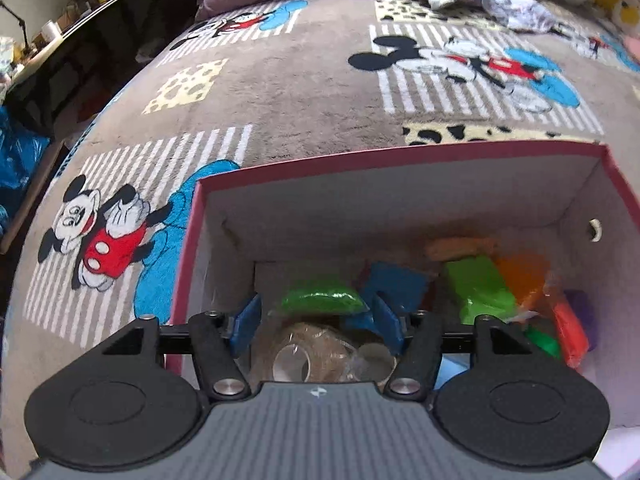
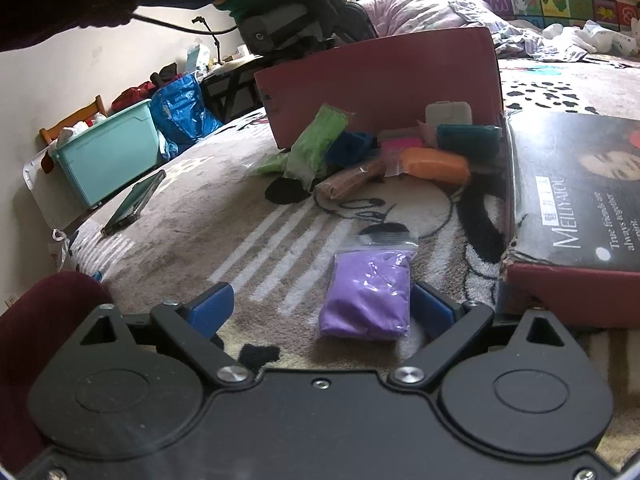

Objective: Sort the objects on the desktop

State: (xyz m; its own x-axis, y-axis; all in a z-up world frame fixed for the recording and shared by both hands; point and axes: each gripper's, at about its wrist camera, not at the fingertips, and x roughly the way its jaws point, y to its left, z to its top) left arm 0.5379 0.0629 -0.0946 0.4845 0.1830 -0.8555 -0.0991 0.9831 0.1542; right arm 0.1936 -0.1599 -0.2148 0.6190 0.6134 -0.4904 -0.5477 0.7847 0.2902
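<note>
1. The bed, under a cartoon-mouse blanket (image 1: 304, 92), serves as the work surface, so everything to be sorted lies spread on soft cloth.
2. A red box (image 1: 400, 160) stands open on the blanket as the collecting bin; in the left wrist view it already holds clay packets in green, blue, orange and purple, and a roll of clear tape (image 1: 296, 360). Its lid (image 2: 576, 200) lies flat beside the pile, out of the way.
3. A heap of clay packets (image 2: 384, 152) waits against the box's outer wall, likely next in line.
4. The left tongs (image 1: 316, 320) point down into the box, jaws partly apart with nothing pinched; a green packet (image 1: 320, 300) lies just beyond the tips, apparently a drop-off.
5. The right tongs (image 2: 320, 308) stand wide open near the blanket, straddling a purple packet (image 2: 368, 296) without pressing it, seemingly ready to close on it.
</note>
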